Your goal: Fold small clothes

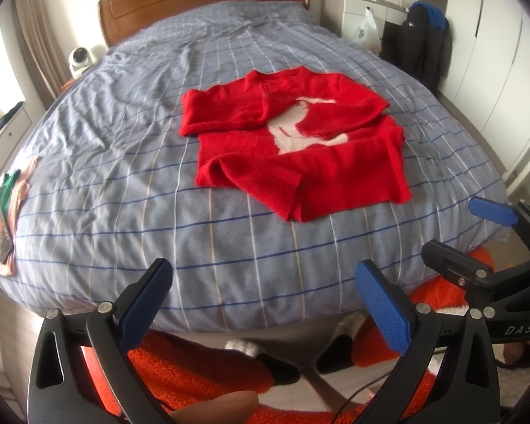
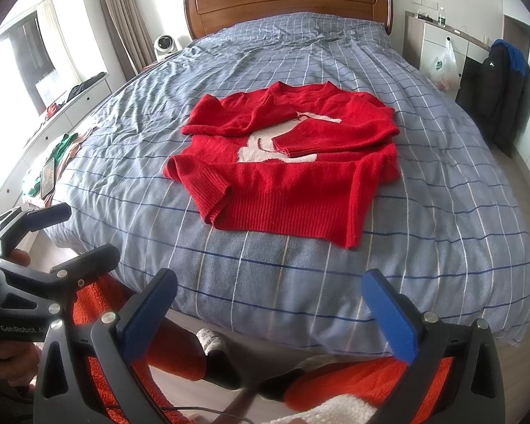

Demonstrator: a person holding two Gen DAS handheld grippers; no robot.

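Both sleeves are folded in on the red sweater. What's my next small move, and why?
Probably bring both open grippers, left gripper and right gripper, forward to the hem of the red sweater: both hang empty off the bed's near edge, and the body is still unfolded.

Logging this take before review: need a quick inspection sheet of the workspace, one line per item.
Surface: bed with blue checked cover, wrinkled.
Job's things: red sweater lies flat mid-bed, both sleeves folded across the chest, hem toward the camera.
Clutter: small pile of clothes with a dark flat item on top, at the bed's left edge.
Grippers: left gripper and right gripper both open, empty, held off the foot of the bed.
Cables: thin dark cable near the floor under the left gripper.
Surroundings: wooden headboard, hanging jacket, plastic bag, small fan.
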